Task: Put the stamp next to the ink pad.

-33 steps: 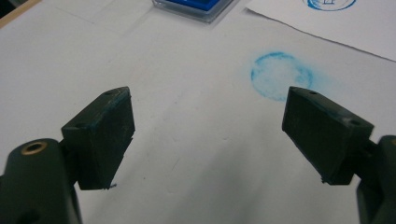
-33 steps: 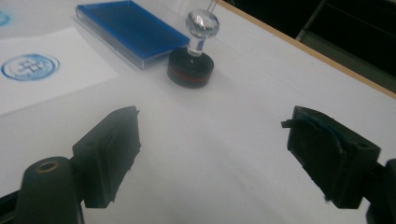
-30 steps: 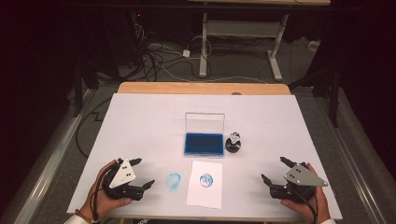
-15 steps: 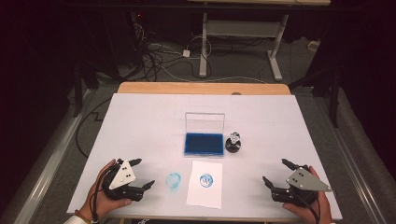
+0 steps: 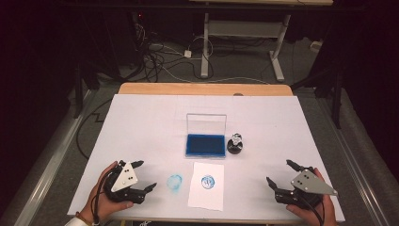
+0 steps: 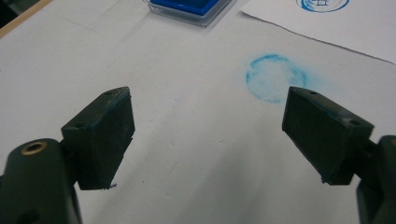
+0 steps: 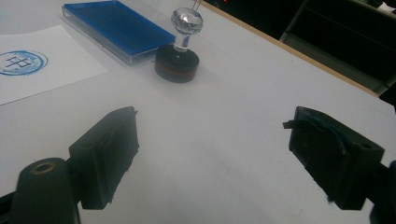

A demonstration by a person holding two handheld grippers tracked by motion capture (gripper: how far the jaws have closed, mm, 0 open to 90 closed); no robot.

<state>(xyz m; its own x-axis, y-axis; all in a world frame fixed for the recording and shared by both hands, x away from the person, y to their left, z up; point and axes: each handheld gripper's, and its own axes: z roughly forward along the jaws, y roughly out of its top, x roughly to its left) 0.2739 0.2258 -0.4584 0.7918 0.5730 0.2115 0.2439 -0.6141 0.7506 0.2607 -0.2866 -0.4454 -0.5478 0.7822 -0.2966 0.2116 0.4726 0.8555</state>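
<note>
1. The left hand-held gripper [image 5: 142, 176] is black, with a pale grey three-cornered plate on top bearing small dark dots (likely screws).
2. The right hand-held gripper [image 5: 283, 174] matches it, plate included.
3. Its blocky black pads [image 7: 332, 154] carry blue smears.
4. A brass-coloured ring sits near each jaw base.

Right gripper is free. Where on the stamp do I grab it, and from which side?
Probably by the clear faceted knob, or the short neck under it, of the stamp, which stands upright on its wide black base right of the ink pad. Bring the right gripper, jaws wide open, in from the stamp's open right side, jaws level, so they clear the pad's raised lid.
</note>
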